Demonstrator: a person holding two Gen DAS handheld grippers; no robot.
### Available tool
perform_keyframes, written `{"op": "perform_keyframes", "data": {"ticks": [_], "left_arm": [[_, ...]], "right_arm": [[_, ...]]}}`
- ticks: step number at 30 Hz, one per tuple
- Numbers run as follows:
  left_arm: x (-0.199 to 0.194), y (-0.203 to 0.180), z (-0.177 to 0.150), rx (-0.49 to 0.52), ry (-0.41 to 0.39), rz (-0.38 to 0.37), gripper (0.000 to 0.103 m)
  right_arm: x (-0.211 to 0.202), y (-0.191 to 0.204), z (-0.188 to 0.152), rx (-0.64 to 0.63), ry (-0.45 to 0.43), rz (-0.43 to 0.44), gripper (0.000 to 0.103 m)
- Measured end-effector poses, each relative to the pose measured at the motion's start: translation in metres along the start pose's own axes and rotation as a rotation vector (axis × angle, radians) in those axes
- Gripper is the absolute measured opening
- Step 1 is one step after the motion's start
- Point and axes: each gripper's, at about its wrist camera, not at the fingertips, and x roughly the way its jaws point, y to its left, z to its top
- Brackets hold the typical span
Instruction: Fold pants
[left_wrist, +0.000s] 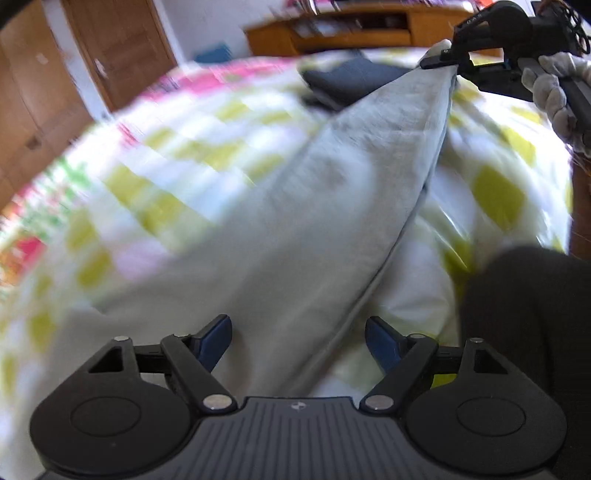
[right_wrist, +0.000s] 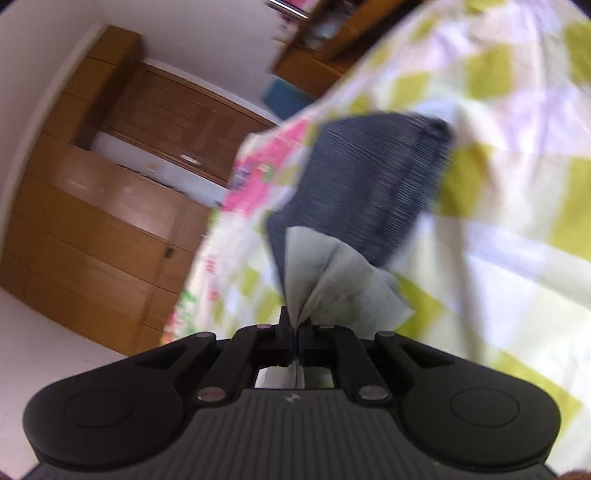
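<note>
My right claw is clamped tight on a bunched corner of the pale grey pants, lifting it. My left claw hangs wide apart over the cloth, gripping nothing. The pants stretch across the checked bedspread, near a dark folded garment.

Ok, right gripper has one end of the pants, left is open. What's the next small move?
Probably close the left gripper on the pants. Its jaws stand open with the grey cloth running between them unpinched, while the right gripper is shut on the far end and holds it off the bed. A second grip would let both ends lift together.
</note>
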Motion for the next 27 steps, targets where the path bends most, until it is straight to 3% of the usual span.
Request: {"op": "perform_keyframes", "data": {"ticks": [4, 6, 8, 9, 12, 15, 18, 22, 27], "left_arm": [[-0.006, 0.001, -0.009, -0.051, -0.021, -0.026, 0.092], [-0.012, 0.005, -0.013, -0.063, -0.039, -0.016, 0.092], [-0.019, 0.01, -0.017, -0.072, -0.059, 0.007, 0.092], [-0.023, 0.014, -0.021, -0.082, -0.068, 0.02, 0.092], [-0.036, 0.033, -0.035, -0.154, -0.097, 0.047, 0.092], [-0.047, 0.055, -0.056, -0.232, -0.114, 0.081, 0.092], [-0.064, 0.076, -0.083, -0.281, -0.131, 0.149, 0.092], [-0.089, 0.107, -0.128, -0.362, -0.116, 0.274, 0.092], [-0.112, 0.141, -0.177, -0.482, -0.085, 0.392, 0.092]], "right_arm": [[0.004, -0.017, -0.011, 0.041, 0.023, -0.034, 0.008], [0.012, -0.02, -0.011, 0.078, 0.04, -0.013, 0.015], [0.022, -0.011, -0.011, 0.066, 0.048, -0.044, 0.013], [0.023, 0.003, -0.014, 0.024, 0.054, -0.043, 0.006], [0.021, 0.071, -0.033, -0.192, 0.07, 0.009, 0.005], [0.026, 0.146, -0.065, -0.369, 0.124, 0.116, 0.005], [0.046, 0.217, -0.12, -0.549, 0.222, 0.205, 0.005], [0.088, 0.286, -0.234, -0.753, 0.438, 0.305, 0.004], [0.122, 0.322, -0.393, -1.028, 0.642, 0.365, 0.004]]}}
